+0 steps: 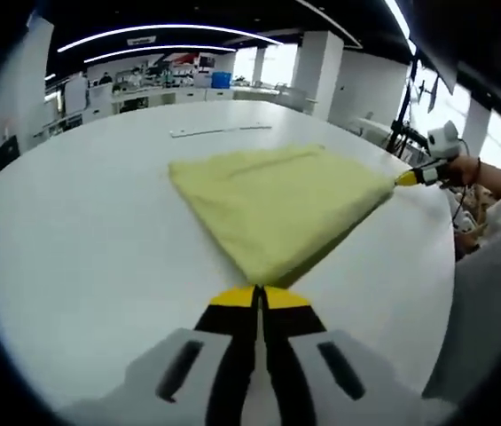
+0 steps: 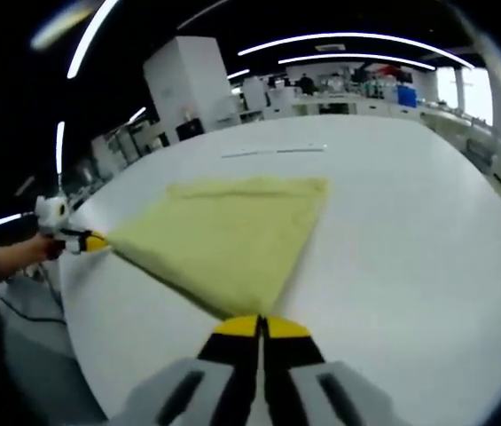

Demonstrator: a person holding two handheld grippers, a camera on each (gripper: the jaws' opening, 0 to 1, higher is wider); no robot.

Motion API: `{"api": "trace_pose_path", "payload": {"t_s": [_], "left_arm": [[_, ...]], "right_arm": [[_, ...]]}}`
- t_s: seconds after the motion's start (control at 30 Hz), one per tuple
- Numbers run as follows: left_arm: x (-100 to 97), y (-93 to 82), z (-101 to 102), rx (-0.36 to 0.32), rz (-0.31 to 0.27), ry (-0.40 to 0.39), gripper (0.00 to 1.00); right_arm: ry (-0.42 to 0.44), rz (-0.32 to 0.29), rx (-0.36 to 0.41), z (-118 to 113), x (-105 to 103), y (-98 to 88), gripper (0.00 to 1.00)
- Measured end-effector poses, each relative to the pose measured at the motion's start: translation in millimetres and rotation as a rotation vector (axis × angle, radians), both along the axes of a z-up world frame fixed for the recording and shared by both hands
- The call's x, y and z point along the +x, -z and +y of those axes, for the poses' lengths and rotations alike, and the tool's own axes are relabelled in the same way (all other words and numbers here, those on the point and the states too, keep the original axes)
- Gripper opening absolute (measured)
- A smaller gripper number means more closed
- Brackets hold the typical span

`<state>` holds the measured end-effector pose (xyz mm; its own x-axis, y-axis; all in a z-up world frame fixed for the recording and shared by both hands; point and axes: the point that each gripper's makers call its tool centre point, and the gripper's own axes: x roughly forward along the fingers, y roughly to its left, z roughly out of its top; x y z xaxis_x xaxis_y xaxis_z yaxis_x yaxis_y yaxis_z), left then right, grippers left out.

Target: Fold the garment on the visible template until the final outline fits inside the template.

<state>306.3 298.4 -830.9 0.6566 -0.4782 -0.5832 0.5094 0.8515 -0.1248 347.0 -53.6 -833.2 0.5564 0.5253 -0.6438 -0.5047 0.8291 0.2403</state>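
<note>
**Two grippers pinching opposite corners of a yellow cloth**

Two corners of the yellow cloth [image 1: 272, 204] are held at once, one by each gripper, and the cloth lies flat between them on the white table [image 1: 82, 240]. It is folded into a rough triangle.

In the left gripper view, the left gripper [image 1: 259, 297] has its yellow-tipped jaws pressed together on the cloth's nearest corner. At the cloth's far right point sits the right gripper [image 1: 407, 177], its yellow tip meeting the fabric there, with a hand [image 1: 465, 169] behind it.

In the right gripper view, the same cloth [image 2: 228, 235] spreads away from the right gripper [image 2: 261, 327], whose jaws are closed on the near corner. The left gripper [image 2: 93, 241] touches the cloth's left point, held by a hand [image 2: 28, 253] at the table's edge [image 2: 77, 311].

Beyond the cloth, a thin pale strip [image 1: 222, 130] lies on the table, well apart from the far edge of the fabric. It shows again past the cloth in the right gripper view [image 2: 272, 152]. I cannot make out any template outline around the cloth on the table.
</note>
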Motion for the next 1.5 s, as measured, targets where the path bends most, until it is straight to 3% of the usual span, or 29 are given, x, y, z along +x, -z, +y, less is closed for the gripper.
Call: {"api": "trace_pose_path", "payload": {"t_s": [0.67, 1.13, 1.4, 1.5], "left_arm": [[-24.9, 2.8, 2, 0.008, 0.021, 0.011, 0.0], [-34.6, 3.4, 0, -0.003, 0.032, 0.015, 0.0], [-35.6, 5.9, -2, -0.026, 0.056, -0.027, 0.0], [-34.2, 5.3, -2, -0.046, 0.069, -0.055, 0.09]], "right_arm": [[-0.042, 0.016, -0.011, -1, -29, -0.1, 0.0], [-0.051, 0.014, -0.014, -3, -35, -0.6, 0.0], [-0.065, 0.01, -0.034, 0, -34, -1.0, 0.0], [-0.056, 0.002, -0.026, 0, -33, -3.8, 0.04]]}}
